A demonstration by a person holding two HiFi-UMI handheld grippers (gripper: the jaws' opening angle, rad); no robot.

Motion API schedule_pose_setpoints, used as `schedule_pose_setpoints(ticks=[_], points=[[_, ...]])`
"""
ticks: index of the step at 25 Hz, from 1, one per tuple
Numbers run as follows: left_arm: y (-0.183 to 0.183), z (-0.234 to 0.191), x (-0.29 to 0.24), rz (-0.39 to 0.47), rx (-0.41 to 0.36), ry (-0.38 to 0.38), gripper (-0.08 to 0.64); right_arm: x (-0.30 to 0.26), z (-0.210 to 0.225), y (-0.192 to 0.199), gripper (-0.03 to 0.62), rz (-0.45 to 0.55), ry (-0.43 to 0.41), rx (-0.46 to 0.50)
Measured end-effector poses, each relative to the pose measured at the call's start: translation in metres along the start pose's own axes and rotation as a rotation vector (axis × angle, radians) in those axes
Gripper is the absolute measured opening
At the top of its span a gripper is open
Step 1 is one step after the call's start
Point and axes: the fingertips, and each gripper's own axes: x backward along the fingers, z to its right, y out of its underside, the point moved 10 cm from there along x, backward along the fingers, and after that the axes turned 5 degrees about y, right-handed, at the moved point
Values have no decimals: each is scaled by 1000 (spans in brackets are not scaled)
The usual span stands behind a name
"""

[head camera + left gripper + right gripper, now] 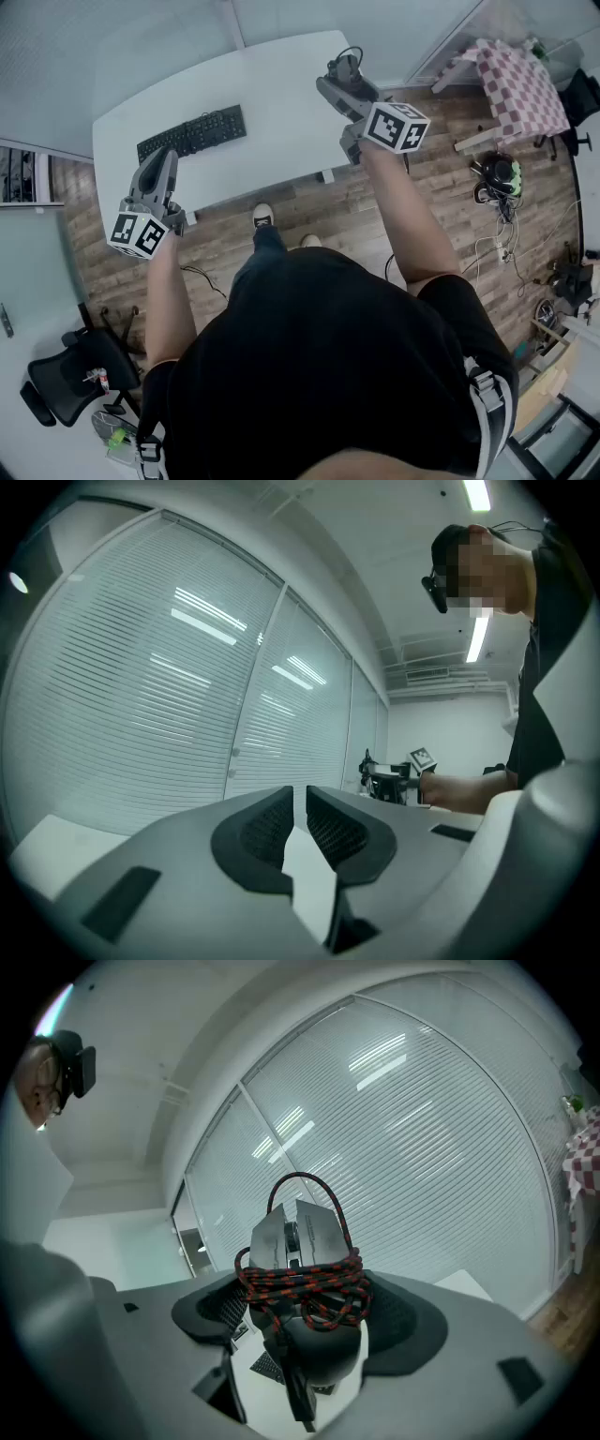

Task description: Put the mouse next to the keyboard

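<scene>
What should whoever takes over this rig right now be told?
Left hand-held gripper: jaws nearly together, empty, by the table's near-left corner.
Right hand-held gripper: clamped on the mouse, cord wound round it, at the table's right end.
The keyboard lies on the table's left part.
Done: mouse in grip.
Left: carry it across, set it beside the keyboard, release.

No legible txt or nos.

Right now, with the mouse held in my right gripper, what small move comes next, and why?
Probably carry the right gripper to your left over the table, toward the keyboard. The mouse, its cable wound around it, is clamped between that gripper's jaws and is well apart from the keyboard, near the table's other side.
</scene>
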Motion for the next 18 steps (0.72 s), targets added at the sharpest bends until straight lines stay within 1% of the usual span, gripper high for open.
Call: schedule_pose_setpoints(ticks=[2, 4, 6, 9, 11, 18], points=[[-3, 30, 4, 14, -11, 18, 58, 17, 2, 0, 407, 5, 10, -19], [-7, 52, 15, 7, -36, 25, 58, 34, 0, 1, 407, 12, 26, -23], [-9, 61, 34, -12, -63, 5, 58, 44, -6, 4, 407, 14, 36, -18], [-6, 57, 63, -25, -57, -56, 58, 49, -14, 9, 407, 12, 33, -13], [-5, 54, 75, -24, -51, -80, 58, 51, -18, 11, 407, 9, 38, -11], [-5, 45, 94, 6, -38, -79, 57, 50, -41, 16, 407, 18, 48, -29]])
